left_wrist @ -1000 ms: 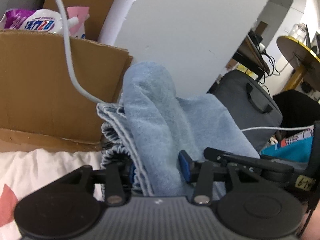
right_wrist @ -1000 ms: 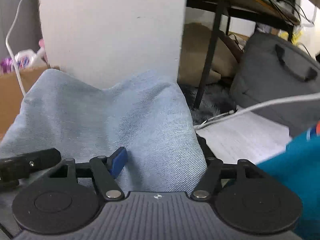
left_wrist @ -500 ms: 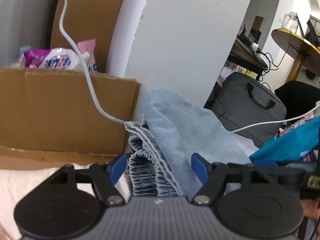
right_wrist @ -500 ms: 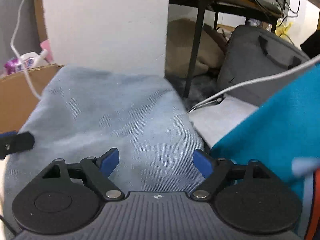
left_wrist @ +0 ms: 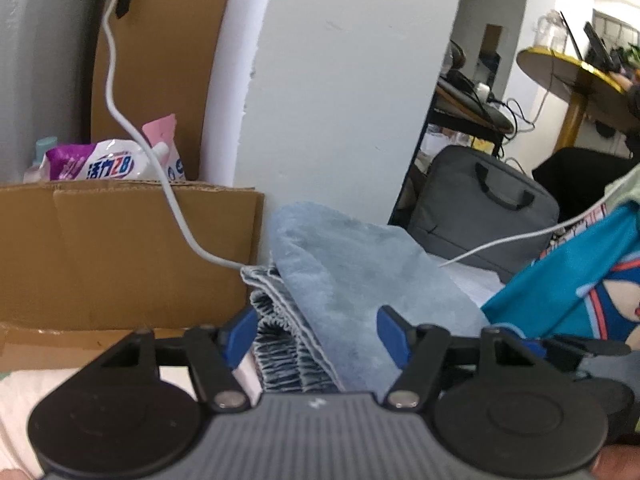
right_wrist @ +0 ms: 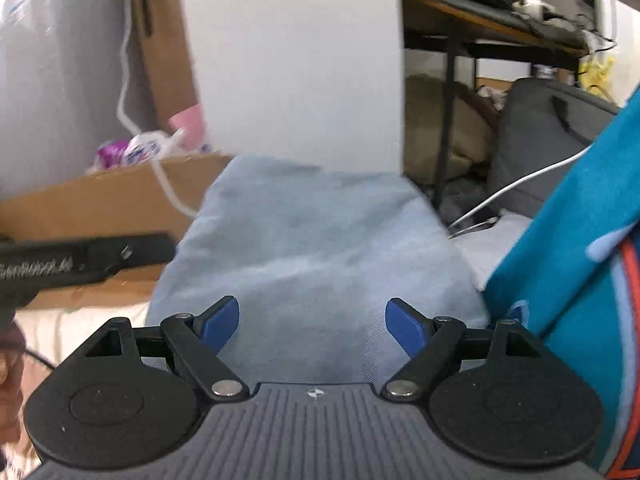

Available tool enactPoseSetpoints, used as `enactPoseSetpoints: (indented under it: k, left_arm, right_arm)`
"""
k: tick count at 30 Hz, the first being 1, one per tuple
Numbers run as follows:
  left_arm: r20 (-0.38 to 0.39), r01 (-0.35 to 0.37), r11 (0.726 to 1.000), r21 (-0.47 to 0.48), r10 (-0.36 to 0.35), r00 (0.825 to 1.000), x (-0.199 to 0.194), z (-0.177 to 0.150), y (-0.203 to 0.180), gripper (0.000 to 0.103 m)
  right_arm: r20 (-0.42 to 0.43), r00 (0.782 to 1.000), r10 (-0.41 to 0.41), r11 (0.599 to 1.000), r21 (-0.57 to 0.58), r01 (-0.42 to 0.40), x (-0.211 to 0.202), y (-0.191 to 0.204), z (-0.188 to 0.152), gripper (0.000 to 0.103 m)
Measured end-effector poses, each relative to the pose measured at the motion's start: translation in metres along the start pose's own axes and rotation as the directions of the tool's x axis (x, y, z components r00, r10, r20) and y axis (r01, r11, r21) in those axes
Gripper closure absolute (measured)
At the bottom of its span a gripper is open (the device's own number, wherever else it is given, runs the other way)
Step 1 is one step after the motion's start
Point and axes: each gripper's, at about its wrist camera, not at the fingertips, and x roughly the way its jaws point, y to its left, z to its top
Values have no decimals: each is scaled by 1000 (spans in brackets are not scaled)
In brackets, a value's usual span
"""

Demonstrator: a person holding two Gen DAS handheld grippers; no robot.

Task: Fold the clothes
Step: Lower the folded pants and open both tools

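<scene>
A folded light-blue denim garment (left_wrist: 360,272) lies in front of me, its gathered elastic waistband (left_wrist: 280,344) showing at the left edge. My left gripper (left_wrist: 318,330) hovers just short of that edge; its jaws are closing, and the blue pads stand apart from the cloth. In the right wrist view the same denim garment (right_wrist: 312,248) fills the middle. My right gripper (right_wrist: 312,320) is open above its near side, touching nothing. One finger of the left gripper (right_wrist: 100,254) reaches in from the left. A teal printed garment (right_wrist: 560,272) hangs at the right.
A cardboard box (left_wrist: 120,248) holding a detergent pouch (left_wrist: 108,164) stands left of the denim, with a white cable (left_wrist: 168,200) draped over it. A white pillar (left_wrist: 340,100) rises behind. A grey laptop bag (left_wrist: 480,208) sits at the back right. The teal garment (left_wrist: 560,292) crowds the right.
Both grippers have let go of the denim, opened and drawn back from it; the left one also rose. The teal garment has come into view at the right.
</scene>
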Motion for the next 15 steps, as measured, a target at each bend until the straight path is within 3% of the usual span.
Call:
enactPoseSetpoints:
  k: [10,15]
  left_arm:
    - [-11,80,993,86,-79,997,4,-7,-18,38]
    - [-77,116,984,137,-106,991,15,-24,-23,49]
  right_arm:
    - [-75,994,76,994,81,-70,17,-2,-23,18]
    - [-76,995,65,998,23,-64,23,7,-33,17]
